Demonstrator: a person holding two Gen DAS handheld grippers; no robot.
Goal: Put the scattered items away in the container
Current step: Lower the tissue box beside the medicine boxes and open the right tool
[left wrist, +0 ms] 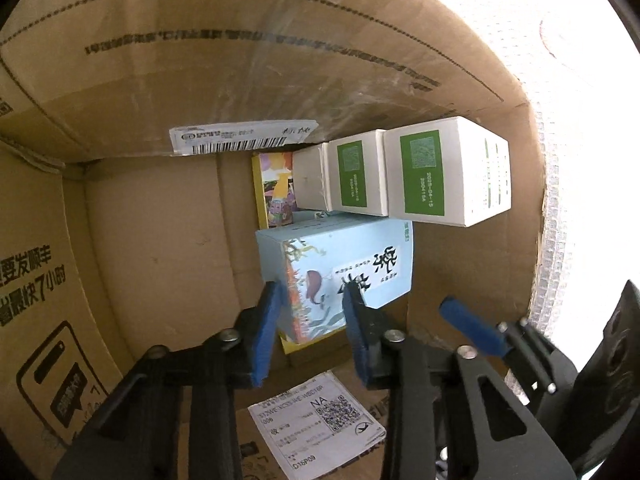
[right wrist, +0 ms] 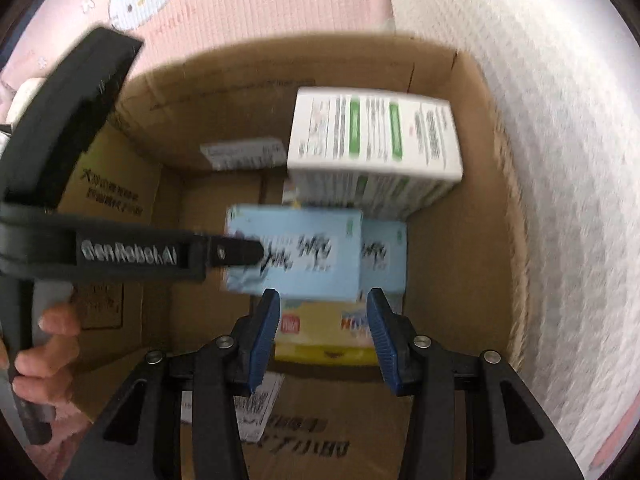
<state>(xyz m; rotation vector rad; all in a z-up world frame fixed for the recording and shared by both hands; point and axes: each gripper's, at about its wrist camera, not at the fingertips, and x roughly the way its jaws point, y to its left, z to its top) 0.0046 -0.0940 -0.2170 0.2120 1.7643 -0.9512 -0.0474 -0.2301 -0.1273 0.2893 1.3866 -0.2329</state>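
An open cardboard box (left wrist: pixel 160 60) (right wrist: pixel 460 240) is the container. My left gripper (left wrist: pixel 312 312) reaches into it, shut on a light blue box with black calligraphy (left wrist: pixel 360 264) (right wrist: pixel 296 256), one pad on each side of its thin edge. In the right wrist view this box sits raised above a second light blue box (right wrist: pixel 384 256). Two white boxes with green labels (left wrist: pixel 448 172) (right wrist: pixel 372 132) stand in the far right corner. A yellow colourful box (left wrist: pixel 276 188) (right wrist: pixel 324 348) lies on the floor. My right gripper (right wrist: pixel 322 320) (left wrist: pixel 472 328) hovers above, open and empty.
A shipping label (left wrist: pixel 316 420) is stuck on the near flap. The container rests on a pink cartoon mat (right wrist: pixel 240 0), with a white quilted cloth (right wrist: pixel 540 120) to its right. A person's hand (right wrist: pixel 44 344) holds the left tool. The container's left half shows bare floor (left wrist: pixel 160 240).
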